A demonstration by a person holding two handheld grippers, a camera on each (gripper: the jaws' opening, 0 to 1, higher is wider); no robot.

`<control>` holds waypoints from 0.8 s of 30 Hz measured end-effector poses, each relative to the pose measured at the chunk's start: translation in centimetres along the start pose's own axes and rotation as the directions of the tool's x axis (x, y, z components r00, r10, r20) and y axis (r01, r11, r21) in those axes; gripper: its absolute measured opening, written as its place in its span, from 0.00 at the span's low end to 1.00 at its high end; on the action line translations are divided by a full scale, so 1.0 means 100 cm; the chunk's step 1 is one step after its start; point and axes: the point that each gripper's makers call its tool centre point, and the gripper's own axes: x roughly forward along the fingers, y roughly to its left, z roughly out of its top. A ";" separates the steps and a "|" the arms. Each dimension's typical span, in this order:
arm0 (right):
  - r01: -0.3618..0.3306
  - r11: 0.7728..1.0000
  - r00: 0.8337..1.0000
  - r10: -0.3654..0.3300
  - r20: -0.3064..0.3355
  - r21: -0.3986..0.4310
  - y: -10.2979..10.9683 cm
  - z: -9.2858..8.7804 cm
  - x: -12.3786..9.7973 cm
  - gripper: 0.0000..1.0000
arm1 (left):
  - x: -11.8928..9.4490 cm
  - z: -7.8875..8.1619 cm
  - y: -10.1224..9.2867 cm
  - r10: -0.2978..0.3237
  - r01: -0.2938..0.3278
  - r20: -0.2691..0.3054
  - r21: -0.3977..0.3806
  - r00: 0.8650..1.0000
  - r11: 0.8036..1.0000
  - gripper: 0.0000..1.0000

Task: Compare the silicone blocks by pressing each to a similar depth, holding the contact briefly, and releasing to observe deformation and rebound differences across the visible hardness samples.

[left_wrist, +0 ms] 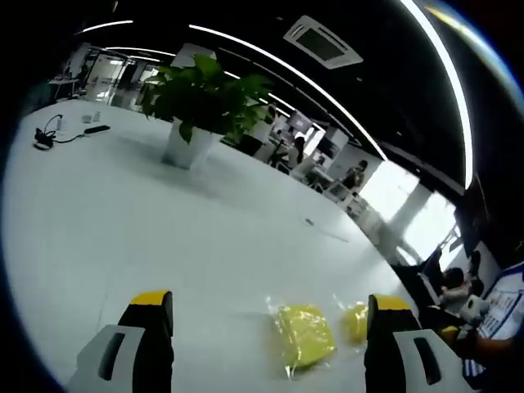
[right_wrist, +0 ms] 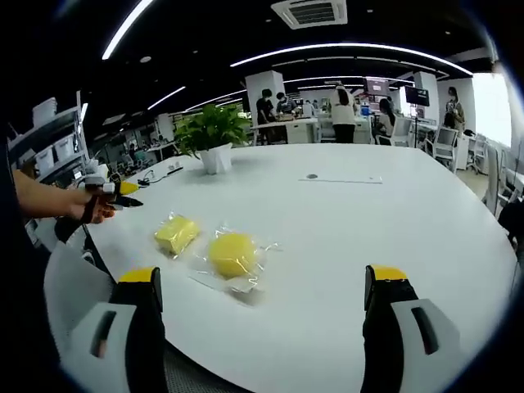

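Two yellow silicone blocks lie in clear bags on the white table [right_wrist: 368, 237]. In the right gripper view a squarish block [right_wrist: 176, 235] lies left of a round block [right_wrist: 232, 254], both ahead of my right gripper [right_wrist: 264, 277], which is open and holds nothing. In the left gripper view the squarish block [left_wrist: 304, 334] lies between the wide-apart jaws of my open left gripper [left_wrist: 270, 301], and the round block [left_wrist: 354, 321] is partly hidden by the right-hand jaw. The left gripper [right_wrist: 119, 193], held in a hand, hovers at the table's left edge, apart from the blocks.
A potted plant [left_wrist: 201, 98] [right_wrist: 211, 135] stands farther back on the table. Cables and small devices [left_wrist: 49, 135] lie at the far end. A thin paper and a small dark object [right_wrist: 311, 176] lie mid-table. People sit at desks [right_wrist: 344, 110] behind.
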 end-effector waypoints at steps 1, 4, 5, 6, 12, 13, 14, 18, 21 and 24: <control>0.000 1.000 1.000 0.000 -0.001 -0.002 0.001 0.000 0.000 0.96 | 0.004 -0.002 0.004 0.006 -0.006 -0.005 -0.017 1.000 1.000 1.00; -0.003 1.000 1.000 0.003 -0.010 -0.009 0.001 -0.002 0.000 0.96 | 0.013 -0.005 0.016 0.065 -0.065 -0.007 -0.032 0.998 0.997 0.99; -0.005 1.000 1.000 0.005 -0.014 -0.010 0.002 -0.003 0.001 0.96 | 0.016 -0.006 0.019 0.077 -0.077 -0.008 -0.016 0.997 0.997 0.97; -0.005 1.000 1.000 0.005 -0.021 -0.012 0.002 -0.005 0.001 0.96 | 0.022 -0.009 0.020 0.068 -0.069 -0.015 -0.023 0.998 0.997 0.96; -0.006 1.000 0.999 0.006 -0.036 -0.003 0.002 -0.010 0.001 0.96 | 0.044 -0.023 0.017 0.027 -0.033 -0.047 -0.153 0.999 0.988 0.87; -0.006 1.000 0.999 0.006 -0.037 0.000 0.001 -0.010 0.001 0.96 | 0.048 -0.023 0.015 0.011 -0.017 -0.039 -0.151 0.999 0.988 0.84; -0.004 1.000 0.999 0.004 -0.037 0.006 0.000 -0.011 0.001 0.96 | 0.051 -0.025 0.014 0.008 -0.014 -0.036 -0.167 0.999 0.986 0.79; -0.009 1.000 0.999 0.010 -0.035 0.024 0.000 -0.012 0.002 0.96 | 0.062 -0.029 0.008 -0.033 0.024 -0.033 -0.240 0.999 0.970 0.65; -0.009 1.000 0.999 0.010 -0.034 0.030 -0.002 -0.013 0.002 0.96 | 0.067 -0.033 0.004 -0.047 0.036 -0.038 -0.259 0.998 0.965 0.57; -0.008 0.999 0.999 0.009 -0.033 0.032 -0.002 -0.013 0.001 0.96 | 0.073 -0.039 0.004 -0.045 0.030 -0.046 -0.280 0.998 0.960 0.53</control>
